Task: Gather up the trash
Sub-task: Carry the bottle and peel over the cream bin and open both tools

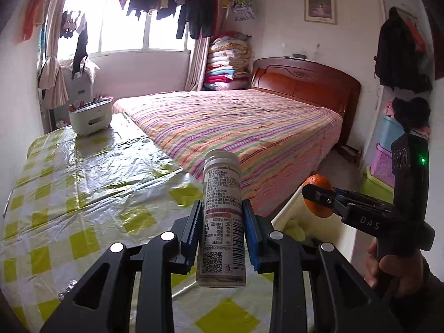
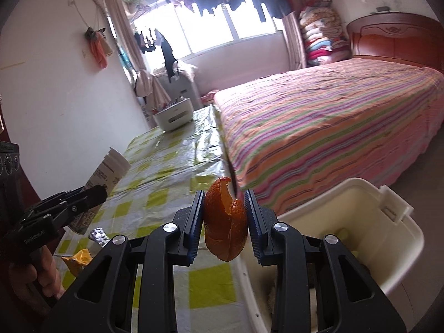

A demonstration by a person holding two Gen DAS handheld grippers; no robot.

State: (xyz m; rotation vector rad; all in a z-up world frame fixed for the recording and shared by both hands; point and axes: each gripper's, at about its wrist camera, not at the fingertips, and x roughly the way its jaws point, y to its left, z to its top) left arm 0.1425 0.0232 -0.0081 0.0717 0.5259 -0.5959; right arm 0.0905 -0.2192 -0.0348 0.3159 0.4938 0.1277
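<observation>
Your left fingers [image 1: 222, 216] grip a white labelled bottle [image 1: 222, 222]; right fingers [image 2: 225, 211] grip curled orange peel [image 2: 225, 222]. Right view alone shows a blister pack [image 2: 98, 235] on the counter [image 2: 155, 194].

Table cover [image 1: 83, 172]: crinkly glossy plastic, check print. Bottle [image 1: 222, 216]: smooth white plastic, paper-looking label. Orange peel [image 2: 226, 219]: pitted, slightly shiny. Bin [image 2: 388, 249]: matt cream plastic. Bedsheet [image 1: 236, 122]: striped cloth. Headboard [image 1: 305, 83]: polished wood.

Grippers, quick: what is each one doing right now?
Left gripper: shut on the white bottle.
Right gripper: shut on the orange peel.
</observation>
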